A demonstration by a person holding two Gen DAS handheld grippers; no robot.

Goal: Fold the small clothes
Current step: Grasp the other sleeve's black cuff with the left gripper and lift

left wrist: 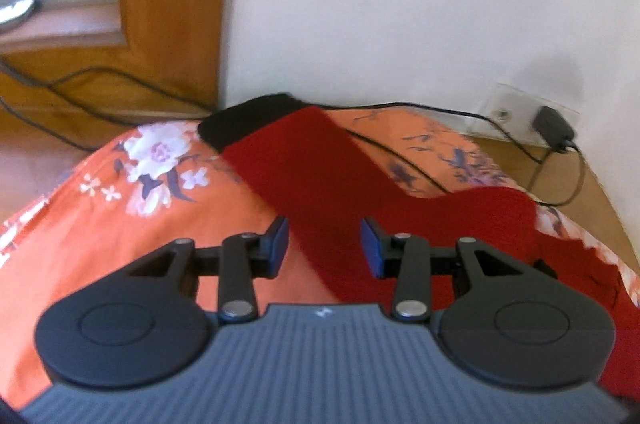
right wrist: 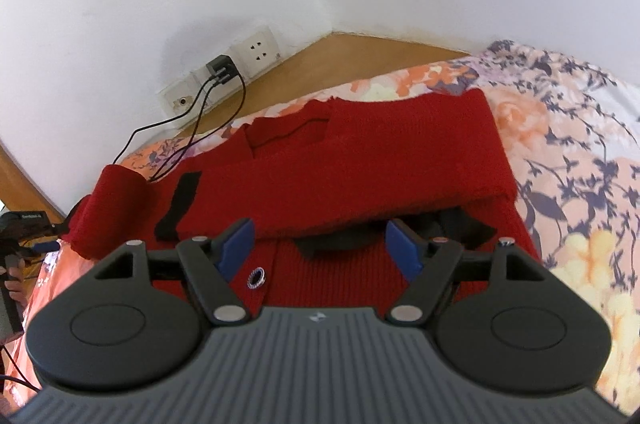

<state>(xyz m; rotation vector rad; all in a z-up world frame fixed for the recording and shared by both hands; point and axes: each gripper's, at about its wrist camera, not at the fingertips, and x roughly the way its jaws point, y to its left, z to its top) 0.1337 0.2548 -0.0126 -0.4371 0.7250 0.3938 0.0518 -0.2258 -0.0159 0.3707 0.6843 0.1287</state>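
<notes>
Two grippers over one red knit cardigan point(right wrist: 360, 164), which is spread on a bed with an orange floral bedsheet point(left wrist: 100, 224).

The left gripper point(left wrist: 323, 246) has its blue pads point(left wrist: 280, 236) spread apart with nothing between them, just hanging over a long red sleeve point(left wrist: 304, 176) that runs from the fingers up toward 11 o'clock and ends in a black cuff point(left wrist: 244, 120). More of the red knit bunches off toward 3 o'clock in that view.

The right gripper point(right wrist: 320, 244) is parted too and holds nothing. It sits over the cardigan's front, and there's a small round button point(right wrist: 255, 277) with a dark ring just beside its left finger. The other sleeve is folded across the body, its black cuff point(right wrist: 178, 210) lying around 10 o'clock from the fingers. Some black trim point(right wrist: 340, 244) peeks out from under the fold, right between the pads.

At 11 o'clock on the white wall there's a row of wall sockets point(right wrist: 256, 52) with a black charger point(right wrist: 220, 68) plugged in, its cables point(right wrist: 192, 128) trailing down onto the bed. Same charger point(left wrist: 554, 128) shows in the left view at 2 o'clock.

At the far 9 o'clock edge of the right view a hand point(right wrist: 16, 284) holds some dark device; there's white lettering on it but too tiny and blurry for me to read.
</notes>
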